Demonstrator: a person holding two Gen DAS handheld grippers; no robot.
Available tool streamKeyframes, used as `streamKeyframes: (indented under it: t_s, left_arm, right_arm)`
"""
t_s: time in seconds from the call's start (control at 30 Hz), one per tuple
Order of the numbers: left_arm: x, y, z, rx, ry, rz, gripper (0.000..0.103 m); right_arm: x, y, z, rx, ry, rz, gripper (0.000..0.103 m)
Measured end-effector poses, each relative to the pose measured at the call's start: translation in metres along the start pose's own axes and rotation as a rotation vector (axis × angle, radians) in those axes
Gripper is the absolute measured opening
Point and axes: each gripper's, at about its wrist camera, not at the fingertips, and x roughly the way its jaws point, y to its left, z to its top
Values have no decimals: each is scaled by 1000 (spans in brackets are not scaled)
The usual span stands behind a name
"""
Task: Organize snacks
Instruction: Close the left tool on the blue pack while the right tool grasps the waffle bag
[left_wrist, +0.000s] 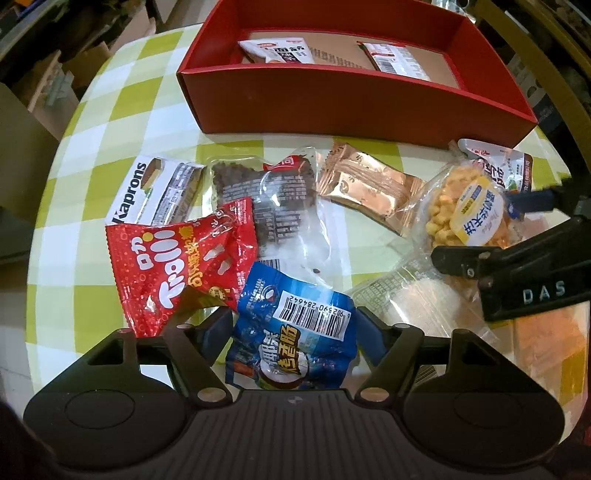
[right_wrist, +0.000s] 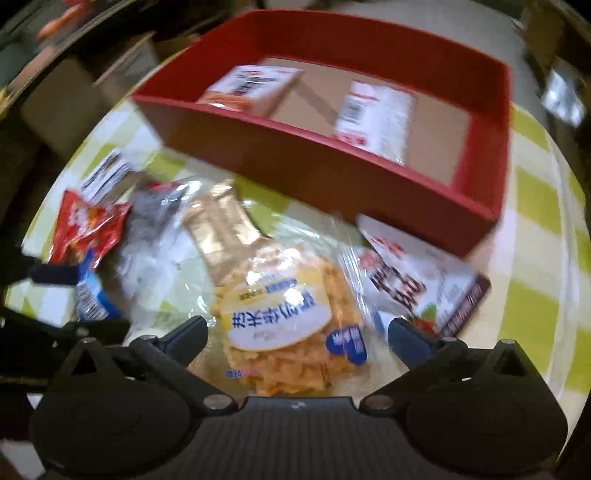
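Note:
A red box (left_wrist: 354, 107) at the table's far side holds two white snack packets (left_wrist: 280, 51). Loose snacks lie in front of it. My left gripper (left_wrist: 293, 328) has its fingers either side of a blue packet (left_wrist: 295, 332) and touching it. A red Trolli bag (left_wrist: 177, 258), a Kaprons pack (left_wrist: 147, 192), a dark clear bag (left_wrist: 266, 192) and a gold packet (left_wrist: 365, 188) lie beyond. My right gripper (right_wrist: 299, 332) is open around a yellow puffed-snack bag (right_wrist: 284, 325), which also shows in the left wrist view (left_wrist: 469, 206). The red box (right_wrist: 332, 162) shows there too.
The table has a green-and-white checked cloth (left_wrist: 122, 96). A white and brown packet (right_wrist: 417, 280) lies right of the yellow bag, near the box's corner. A clear wrapped snack (left_wrist: 417, 295) lies by my right gripper's arm (left_wrist: 524, 266). Cardboard boxes stand beyond the table's left edge.

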Motion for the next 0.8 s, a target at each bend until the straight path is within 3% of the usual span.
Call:
streamKeyframes:
  t_s: [0.1,0.17,0.3,0.67,0.8]
  left_arm:
    - [0,0,0,-1,-1,-1,78]
    - [-1,1,0,1,-3,-1,78]
    - [-2,1,-2,7,-5,-6,78]
    - [-10,1,-3,-3,-13,-31,76]
    - [-22,-2,-6,-3,-44,-23,75]
  right_arm:
    - [0,16,-5,-64,-3,-84,103]
    - [-7,24,-5,-89,-14,-96,89]
    - [-16,22,-15,-79,-19,-122,84]
    - [-52,-2,-58,175,-110,-47,81]
    - [-75,-7,-63,262,-190,-7,80]
